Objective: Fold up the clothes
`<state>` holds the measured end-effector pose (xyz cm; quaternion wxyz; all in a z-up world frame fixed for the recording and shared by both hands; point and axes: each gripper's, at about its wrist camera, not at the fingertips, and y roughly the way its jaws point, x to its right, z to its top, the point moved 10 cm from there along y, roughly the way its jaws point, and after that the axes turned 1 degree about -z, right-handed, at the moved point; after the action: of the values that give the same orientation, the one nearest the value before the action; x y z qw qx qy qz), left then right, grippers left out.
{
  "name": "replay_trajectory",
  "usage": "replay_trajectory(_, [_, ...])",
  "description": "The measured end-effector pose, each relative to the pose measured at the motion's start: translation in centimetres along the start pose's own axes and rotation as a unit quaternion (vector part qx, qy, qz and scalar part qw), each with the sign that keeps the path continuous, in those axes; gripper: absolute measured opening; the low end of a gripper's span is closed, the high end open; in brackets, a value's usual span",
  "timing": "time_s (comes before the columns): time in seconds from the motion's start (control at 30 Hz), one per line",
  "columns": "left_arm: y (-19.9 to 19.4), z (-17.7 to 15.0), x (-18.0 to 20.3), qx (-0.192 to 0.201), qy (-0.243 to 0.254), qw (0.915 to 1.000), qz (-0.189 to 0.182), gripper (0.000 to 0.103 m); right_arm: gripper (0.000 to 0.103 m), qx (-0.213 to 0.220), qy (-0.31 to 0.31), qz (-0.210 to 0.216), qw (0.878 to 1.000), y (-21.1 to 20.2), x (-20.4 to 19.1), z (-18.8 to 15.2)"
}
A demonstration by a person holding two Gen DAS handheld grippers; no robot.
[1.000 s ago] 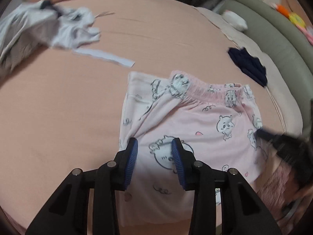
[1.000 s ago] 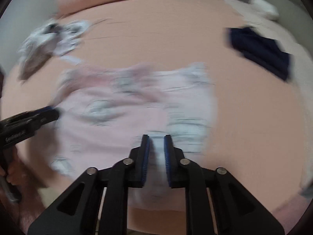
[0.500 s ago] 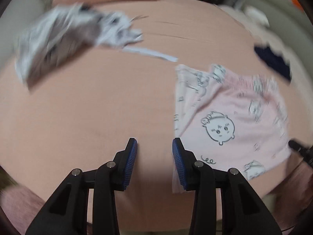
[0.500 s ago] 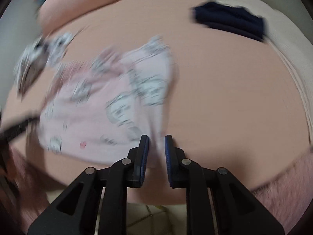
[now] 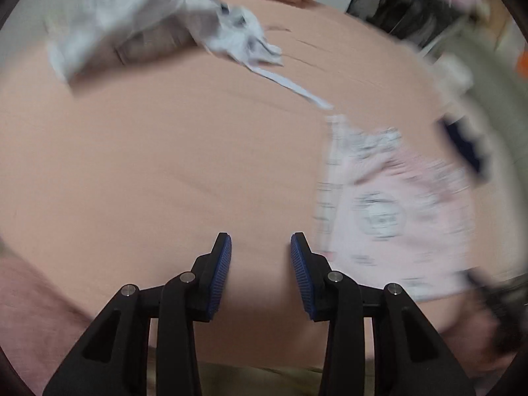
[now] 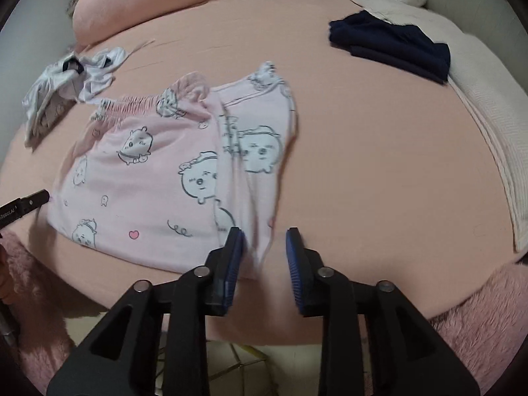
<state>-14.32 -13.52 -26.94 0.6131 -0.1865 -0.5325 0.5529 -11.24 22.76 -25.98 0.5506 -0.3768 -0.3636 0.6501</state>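
Pink cartoon-print pyjama shorts (image 6: 171, 178) lie folded on the peach bed sheet (image 6: 379, 165), waistband to the far left. My right gripper (image 6: 264, 241) stands open at the shorts' near right corner, with the fabric edge lying loose between its fingers. In the left wrist view the shorts (image 5: 392, 211) are blurred at the right. My left gripper (image 5: 260, 247) is open over bare sheet, to the left of the shorts, with nothing between its fingers. Its tip (image 6: 31, 201) shows at the left edge of the right wrist view.
A crumpled white and grey garment (image 6: 66, 82) lies at the far left of the bed, seen also in the left wrist view as a blurred heap (image 5: 158, 19). A folded navy garment (image 6: 392, 44) sits far right beside a cream blanket (image 6: 488, 115). A pink pillow (image 6: 142, 0) lies at the back.
My right gripper has opened and let go of the shorts' corner, which now lies on the sheet. My left gripper has swung left, away from the shorts, and stays open.
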Motion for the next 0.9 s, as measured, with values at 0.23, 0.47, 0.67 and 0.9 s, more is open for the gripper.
replay_trajectory(0.23, [-0.2,-0.4,0.8,-0.024,-0.007,0.9991,-0.035,0.040,0.031,-0.012,0.053,0.070,0.996,-0.5,-0.4,-1.3])
replay_trajectory(0.47, [-1.9,-2.5,1.2,-0.012,0.001,0.9990,-0.043,0.039,0.036,-0.007,0.067,0.066,0.996,0.6,0.3,-0.8])
replay_trajectory(0.67, [-2.7,-2.6,4.8,0.027,0.074,0.9954,-0.054,0.038,0.040,-0.011,0.086,0.091,0.992,1.2,0.3,0.4])
replay_trajectory(0.9, [-0.1,-3.9,5.6,-0.032,0.120,0.9917,-0.036,0.038,0.040,-0.016,0.108,0.121,0.987,1.8,0.3,1.8])
